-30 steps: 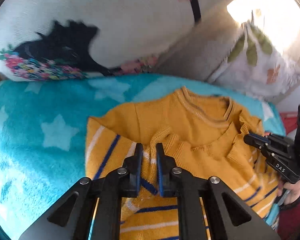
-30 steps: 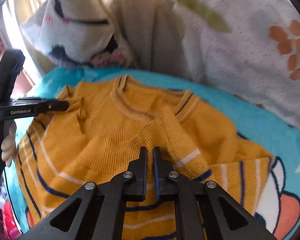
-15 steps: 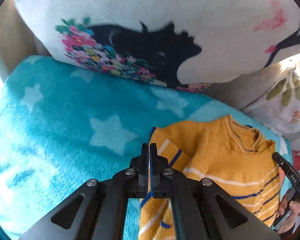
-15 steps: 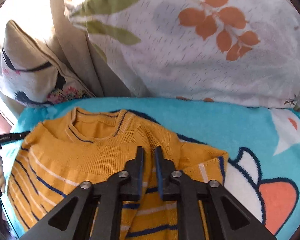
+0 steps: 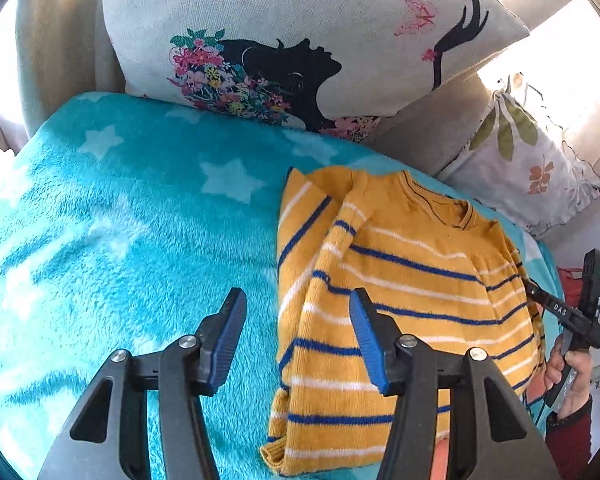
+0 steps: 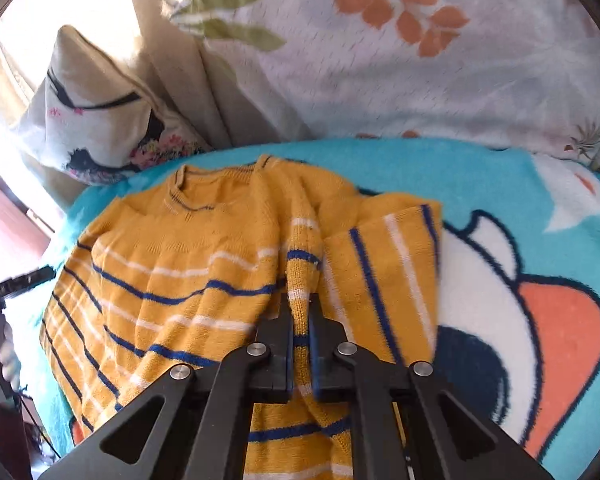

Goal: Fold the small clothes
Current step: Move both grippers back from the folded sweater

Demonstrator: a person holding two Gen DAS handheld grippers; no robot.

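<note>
The left gripper [image 5: 298,340] has just spread wide and empty, while the right gripper [image 6: 300,344] – pinching the sweater [image 6: 204,280] sleeve – should lay it flat toward nine o'clock before letting go

The sweater [image 5: 404,292] is mustard yellow with navy and white stripes; the fleece blanket [image 5: 120,216] is turquoise with pale stars.

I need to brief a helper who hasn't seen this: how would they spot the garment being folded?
Look at the turquoise star blanket in front of the cushions. On it lies the sweater: mustard-yellow knit with blue and white stripes, the only clothing there.
</note>
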